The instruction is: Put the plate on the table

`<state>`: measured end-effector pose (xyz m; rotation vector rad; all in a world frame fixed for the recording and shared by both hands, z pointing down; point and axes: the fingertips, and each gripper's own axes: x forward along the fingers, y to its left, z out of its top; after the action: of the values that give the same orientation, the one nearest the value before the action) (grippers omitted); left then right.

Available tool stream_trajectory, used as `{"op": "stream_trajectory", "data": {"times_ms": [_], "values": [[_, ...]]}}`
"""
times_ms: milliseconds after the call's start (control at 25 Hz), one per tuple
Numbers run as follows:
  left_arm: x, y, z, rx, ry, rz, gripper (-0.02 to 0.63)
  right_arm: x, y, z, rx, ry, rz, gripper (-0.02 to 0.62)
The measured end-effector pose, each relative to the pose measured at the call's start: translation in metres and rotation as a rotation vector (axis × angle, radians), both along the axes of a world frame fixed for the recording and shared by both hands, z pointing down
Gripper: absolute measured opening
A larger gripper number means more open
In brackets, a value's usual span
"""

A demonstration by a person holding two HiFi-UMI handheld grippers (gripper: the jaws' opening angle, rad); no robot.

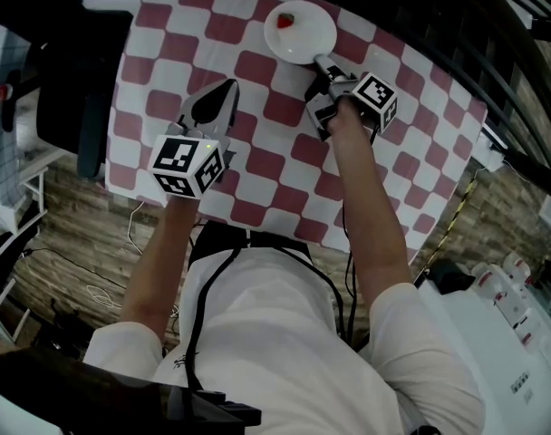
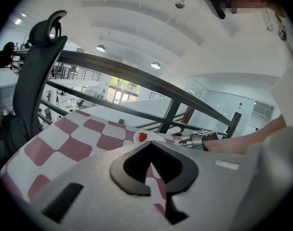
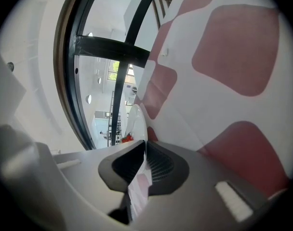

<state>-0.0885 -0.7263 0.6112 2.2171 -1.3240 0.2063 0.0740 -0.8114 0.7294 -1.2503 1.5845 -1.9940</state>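
Setting down on the checked table (image 1: 257, 166), right side working.

My left claw (image 1: 226, 91) rests pinched together and empty over the cloth, out of the way. Right of it the white plate (image 1: 307, 39) looks set down at the table's far edge, carrying one small red fruit (image 1: 285, 21), so I hold it level. My right claw (image 1: 320, 61) grips its near rim, jaws narrow, release likely next.

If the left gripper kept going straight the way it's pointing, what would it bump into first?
The left gripper tilts down, so probably the checkered tablecloth first; the plate lies roughly further along.
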Motion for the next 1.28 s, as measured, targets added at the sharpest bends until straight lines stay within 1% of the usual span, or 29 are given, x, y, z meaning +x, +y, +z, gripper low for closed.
{"op": "stream_trajectory", "data": {"times_ms": [200, 320, 400, 600, 640, 720, 1040, 1160, 1280], "values": [[-0.004, 0.0, -0.003, 0.005, 0.003, -0.001, 0.005, -0.001, -0.002, 0.004, -0.036, 0.05, 0.011, 0.031], [-0.006, 0.001, -0.004, 0.008, 0.001, -0.002, 0.005, -0.001, -0.004, 0.005, -0.035, 0.081, 0.006, 0.036], [-0.006, 0.003, -0.007, 0.011, 0.002, -0.002, 0.005, -0.003, -0.006, 0.001, -0.018, 0.08, -0.002, 0.077], [-0.007, 0.011, -0.013, 0.02, -0.002, 0.004, 0.005, -0.011, -0.009, -0.015, 0.068, 0.027, -0.012, 0.192], [-0.007, 0.012, -0.015, 0.023, -0.003, 0.006, 0.005, -0.012, -0.009, -0.017, 0.079, 0.023, -0.014, 0.206], [-0.008, 0.015, -0.018, 0.028, -0.006, 0.009, 0.005, -0.011, -0.007, -0.018, 0.086, 0.023, -0.014, 0.196], [-0.015, 0.033, -0.031, 0.039, -0.023, 0.011, 0.005, -0.004, 0.017, -0.018, 0.074, 0.057, -0.011, 0.195], [-0.016, 0.039, -0.038, 0.045, -0.022, 0.016, 0.005, 0.001, 0.025, -0.026, 0.088, 0.064, -0.005, 0.168], [-0.013, 0.046, -0.047, 0.052, -0.019, 0.023, 0.005, 0.001, 0.034, -0.041, 0.13, 0.048, -0.016, 0.139]]}}
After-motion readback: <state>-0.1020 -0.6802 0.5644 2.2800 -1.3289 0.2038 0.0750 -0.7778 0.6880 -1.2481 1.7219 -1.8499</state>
